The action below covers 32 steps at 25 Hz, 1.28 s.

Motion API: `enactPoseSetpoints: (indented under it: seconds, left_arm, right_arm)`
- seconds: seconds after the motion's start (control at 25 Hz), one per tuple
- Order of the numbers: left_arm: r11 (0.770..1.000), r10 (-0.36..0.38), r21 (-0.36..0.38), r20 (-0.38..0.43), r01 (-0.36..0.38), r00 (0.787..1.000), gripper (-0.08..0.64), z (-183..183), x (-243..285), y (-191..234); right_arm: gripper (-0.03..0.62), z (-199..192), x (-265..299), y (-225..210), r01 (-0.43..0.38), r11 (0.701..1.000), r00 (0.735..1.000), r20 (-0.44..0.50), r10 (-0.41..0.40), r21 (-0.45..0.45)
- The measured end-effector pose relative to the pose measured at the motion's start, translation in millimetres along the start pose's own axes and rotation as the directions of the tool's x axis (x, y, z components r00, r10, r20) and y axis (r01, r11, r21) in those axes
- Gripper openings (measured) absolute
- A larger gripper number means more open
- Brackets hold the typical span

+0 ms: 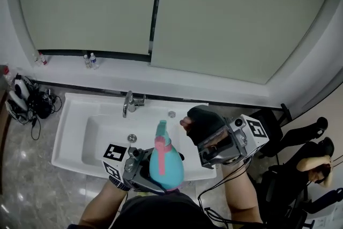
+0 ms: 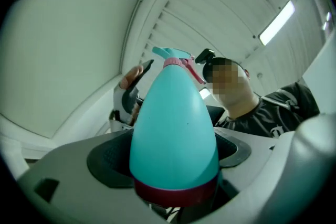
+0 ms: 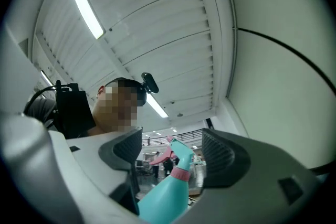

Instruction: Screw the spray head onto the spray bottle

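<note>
A teal spray bottle [image 1: 167, 164] with a dark red band at its base [image 2: 176, 191] sits between the jaws of my left gripper [image 1: 140, 168], which is shut on its lower body [image 2: 173, 134]. The spray head [image 1: 161, 134], teal with a pink collar and trigger [image 2: 178, 63], sits on the bottle's neck. My right gripper [image 1: 217, 146] is to the right of the bottle, open. In the right gripper view the spray head [image 3: 181, 162] shows in the gap between the two black pads [image 3: 218, 157], which do not touch it.
A white sink basin [image 1: 75, 131] with a faucet [image 1: 128, 103] and drain [image 1: 132, 138] lies below the grippers. Small bottles [image 1: 89, 60] stand on the back ledge. A headset and cables [image 1: 24, 96] lie at the left. A seated person [image 1: 311, 163] is at the right.
</note>
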<state>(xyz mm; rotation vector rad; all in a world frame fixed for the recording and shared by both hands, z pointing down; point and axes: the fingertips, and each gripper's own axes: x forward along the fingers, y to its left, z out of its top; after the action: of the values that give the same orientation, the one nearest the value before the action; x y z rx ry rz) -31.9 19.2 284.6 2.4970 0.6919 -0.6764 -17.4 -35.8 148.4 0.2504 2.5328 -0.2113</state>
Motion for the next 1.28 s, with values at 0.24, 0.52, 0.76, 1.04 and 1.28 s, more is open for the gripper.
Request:
enactPoseSetpoints:
  seconds: [0.24, 0.52, 0.76, 1.04, 1.28]
  left_arm:
    - [0.821, 0.519, 0.302, -0.044, -0.484, 0.853, 0.438, 9, -41, 24]
    - [0.698, 0.680, 0.329, -0.030, -0.636, 0.732, 0.439, -28, -78, 17]
    - [0.691, 0.689, 0.353, -0.054, -0.632, 0.723, 0.438, -70, -40, -25]
    - [0.668, 0.706, 0.364, -0.034, -0.649, 0.707, 0.438, -150, 23, -105]
    - [0.641, 0.745, 0.327, -0.047, -0.695, 0.665, 0.439, -224, 91, -206]
  right_arm:
    - [0.144, -29, -57, -18, 0.570, 0.809, 0.814, -0.033, -0.580, -0.143]
    - [0.000, -134, -112, 8, 0.809, 0.560, 0.527, -0.203, -0.825, -0.177]
    - [0.000, -150, -109, 76, 0.806, 0.561, 0.520, -0.226, -0.824, -0.191]
    - [0.000, -162, -116, 207, 0.778, 0.594, 0.555, -0.216, -0.803, -0.205]
    - [0.000, -170, -109, 340, 0.770, 0.618, 0.585, -0.208, -0.783, -0.158]
